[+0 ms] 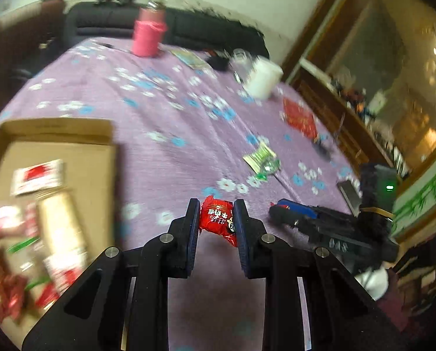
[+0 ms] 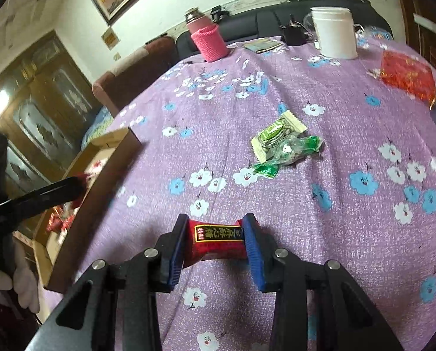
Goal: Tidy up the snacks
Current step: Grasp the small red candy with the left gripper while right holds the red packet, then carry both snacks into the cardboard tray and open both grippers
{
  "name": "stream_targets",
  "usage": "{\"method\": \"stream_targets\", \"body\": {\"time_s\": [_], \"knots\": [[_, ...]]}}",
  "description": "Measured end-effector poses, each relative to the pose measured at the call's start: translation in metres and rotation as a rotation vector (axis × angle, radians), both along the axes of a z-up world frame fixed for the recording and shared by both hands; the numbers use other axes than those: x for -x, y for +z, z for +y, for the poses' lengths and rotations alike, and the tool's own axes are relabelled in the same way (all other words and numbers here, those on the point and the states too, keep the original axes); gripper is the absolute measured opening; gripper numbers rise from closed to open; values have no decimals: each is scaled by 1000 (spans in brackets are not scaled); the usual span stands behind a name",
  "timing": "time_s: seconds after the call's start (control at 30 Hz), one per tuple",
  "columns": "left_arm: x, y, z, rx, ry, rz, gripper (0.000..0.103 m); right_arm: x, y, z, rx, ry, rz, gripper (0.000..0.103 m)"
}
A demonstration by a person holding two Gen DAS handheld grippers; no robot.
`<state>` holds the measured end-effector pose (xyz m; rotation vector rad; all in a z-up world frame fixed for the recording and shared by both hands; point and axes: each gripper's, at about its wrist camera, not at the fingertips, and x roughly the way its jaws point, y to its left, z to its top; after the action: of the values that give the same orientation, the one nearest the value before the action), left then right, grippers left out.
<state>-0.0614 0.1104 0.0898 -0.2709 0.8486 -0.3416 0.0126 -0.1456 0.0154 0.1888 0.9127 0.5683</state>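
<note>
Left gripper (image 1: 216, 219) is clamping a red snack packet (image 1: 218, 219) above the surface (image 1: 165, 122), right gripper (image 2: 215, 238) is pinching a red candy (image 2: 218, 241) — likely both bound for the cardboard box (image 1: 57, 137). Box is already holding several wrapped snacks; green candies (image 2: 282, 143) are lying loose beyond.

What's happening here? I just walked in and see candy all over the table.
A person is sorting snacks with a handheld gripper in each hand. The left gripper is shut on a red candy, near the cardboard box that already holds several snacks. The right gripper is shut on a red-and-black candy. Two green-wrapped candies and a red packet lie loose on the purple floral tablecloth.
</note>
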Motion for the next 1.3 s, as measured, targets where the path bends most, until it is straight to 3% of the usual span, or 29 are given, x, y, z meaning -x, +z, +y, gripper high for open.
{"method": "stream_targets", "body": {"time_s": [0.2, 0.4, 0.6, 0.77, 0.93, 1.23, 1.3], "knots": [[53, 13, 69, -2, 127, -53, 23, 2, 3, -1, -12, -51, -10, 40], [82, -1, 116, -27, 222, -36, 23, 19, 9, 5, -77, -60, 40, 40], [92, -17, 144, -65, 265, -3, 23, 39, 33, 47, -47, 6, 25, 40], [94, -26, 160, -4, 291, 34, 25, 56, 50, 99, -69, 116, 1, 40], [103, -25, 169, 32, 298, 18, 47, 71, 51, 160, -29, 248, -1, 40], [120, -6, 195, 143, 353, -67, 48, 88, 45, 230, 26, 380, -8, 40], [124, -2, 202, 153, 372, -88, 53, 90, 41, 241, 53, 392, -13, 41]]}}
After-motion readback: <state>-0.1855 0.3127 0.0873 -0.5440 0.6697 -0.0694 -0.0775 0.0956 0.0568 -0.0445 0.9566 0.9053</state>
